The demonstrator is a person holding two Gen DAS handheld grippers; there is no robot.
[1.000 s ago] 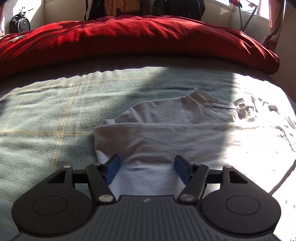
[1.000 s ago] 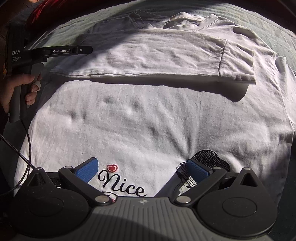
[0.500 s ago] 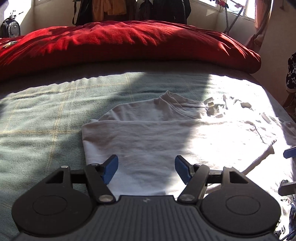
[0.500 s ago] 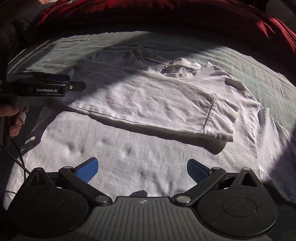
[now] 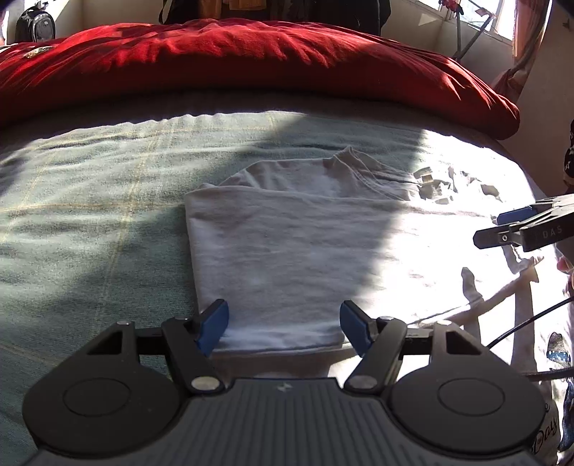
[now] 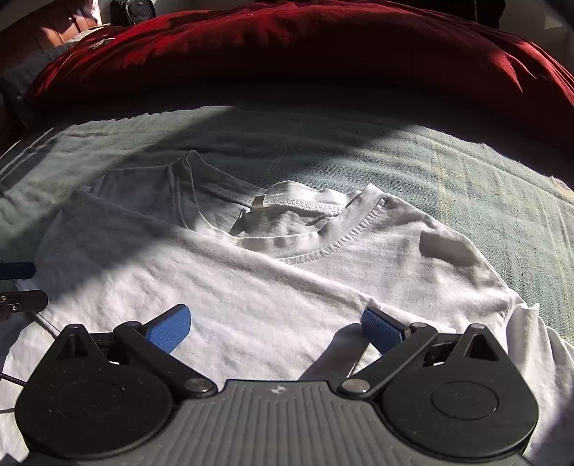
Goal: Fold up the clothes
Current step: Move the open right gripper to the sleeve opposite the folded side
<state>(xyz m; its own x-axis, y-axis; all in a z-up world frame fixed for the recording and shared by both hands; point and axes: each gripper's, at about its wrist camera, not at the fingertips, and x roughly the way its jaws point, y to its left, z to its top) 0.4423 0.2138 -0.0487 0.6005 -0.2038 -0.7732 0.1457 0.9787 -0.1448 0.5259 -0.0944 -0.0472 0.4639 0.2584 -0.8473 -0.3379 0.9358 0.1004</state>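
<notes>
The white T-shirt (image 6: pixel 287 286) is lying partly folded on the green blanket (image 5: pixel 89 215), just below the red duvet (image 5: pixel 251 71). The left gripper (image 5: pixel 283 326) and right gripper (image 6: pixel 276 329) are hovering over the shirt, both standing spread and pinching nothing.

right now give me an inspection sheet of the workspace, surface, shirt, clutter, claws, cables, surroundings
surface: bed with a green blanket, half in sun, half in shadow
job's things: white t-shirt lies flat, one side and its sleeve folded in over the body, collar towards the duvet
clutter: red duvet bunched along the far edge of the bed
left claw: open over the folded sleeve end, holding nothing
right claw: open over the shirt's chest, holding nothing
cables: a black cable crosses the shirt at the right of the left wrist view
surroundings: dark backpack by the far wall, window and curtain on the right
</notes>
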